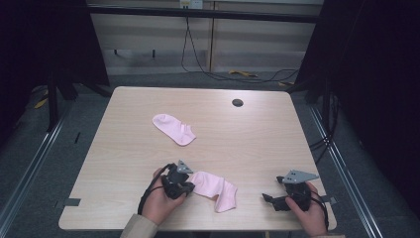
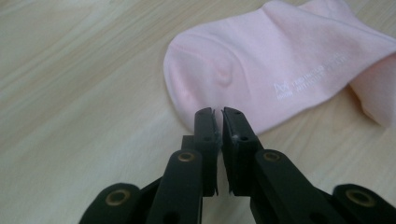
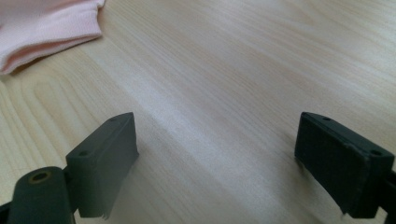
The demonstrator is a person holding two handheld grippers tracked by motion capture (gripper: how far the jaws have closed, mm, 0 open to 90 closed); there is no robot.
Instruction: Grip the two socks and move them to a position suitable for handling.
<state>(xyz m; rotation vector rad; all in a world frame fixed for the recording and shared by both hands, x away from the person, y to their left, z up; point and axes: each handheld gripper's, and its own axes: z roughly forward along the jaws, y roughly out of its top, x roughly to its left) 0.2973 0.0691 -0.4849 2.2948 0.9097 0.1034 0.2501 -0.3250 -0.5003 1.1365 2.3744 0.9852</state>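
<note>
Left gripper [image 2: 218, 113] nearly closed, perhaps pinching near sock [image 2: 275, 70]; right gripper [image 3: 217, 154] wide open, empty.

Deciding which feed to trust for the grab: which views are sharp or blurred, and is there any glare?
High view: soft, dim and dark at the edges, table evenly lit. Left gripper view: near sock sharp enough to show its print, left gripper jaws softer. Right gripper view: right gripper jaws blurred, a pale sheen on the wood.
</note>
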